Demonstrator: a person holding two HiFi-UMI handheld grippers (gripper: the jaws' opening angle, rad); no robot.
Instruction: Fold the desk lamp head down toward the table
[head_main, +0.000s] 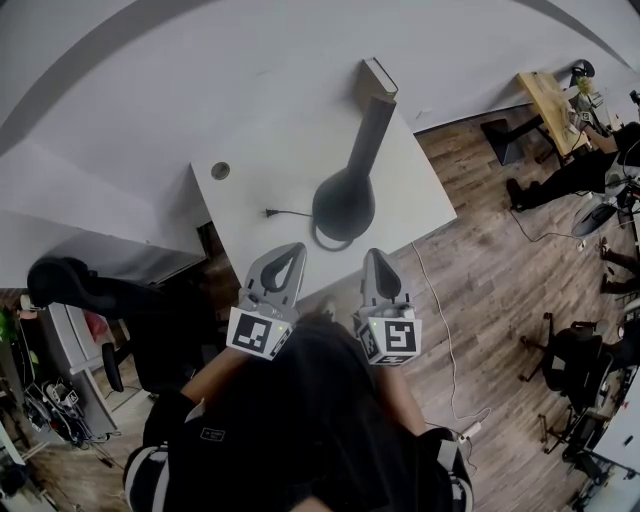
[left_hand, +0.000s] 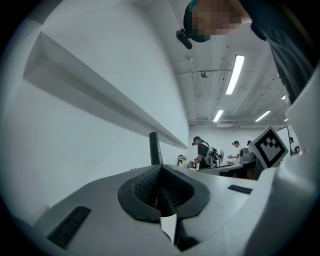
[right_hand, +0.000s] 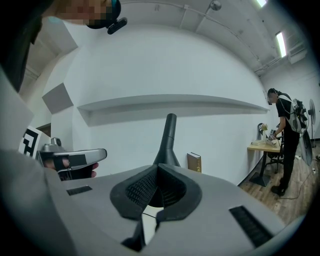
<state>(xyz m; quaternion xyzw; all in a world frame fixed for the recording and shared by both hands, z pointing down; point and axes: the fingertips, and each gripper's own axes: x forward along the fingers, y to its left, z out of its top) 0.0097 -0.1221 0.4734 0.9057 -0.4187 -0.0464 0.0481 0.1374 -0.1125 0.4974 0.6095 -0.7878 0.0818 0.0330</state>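
The dark lamp (head_main: 345, 195) stands on the white table (head_main: 270, 170) near its front edge. Its long axis is upright, and the slim neck (right_hand: 168, 135) rises from the wide base toward the ceiling, leaning only slightly. The left gripper (head_main: 290, 255) and right gripper (head_main: 377, 262) hover at the table edge just short of the lamp, jaws closed together on nothing.

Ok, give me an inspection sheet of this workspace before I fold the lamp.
Surface: white table, round hole near its left edge.
Job's things: desk lamp upright, not folded yet.
Clutter: book standing against the wall.
Grippers: left gripper and right gripper shut, empty, at the table's near edge.
Cables: dark cord lying on the table beside the lamp; white cable across the wooden floor.
Surroundings: other desks, people.
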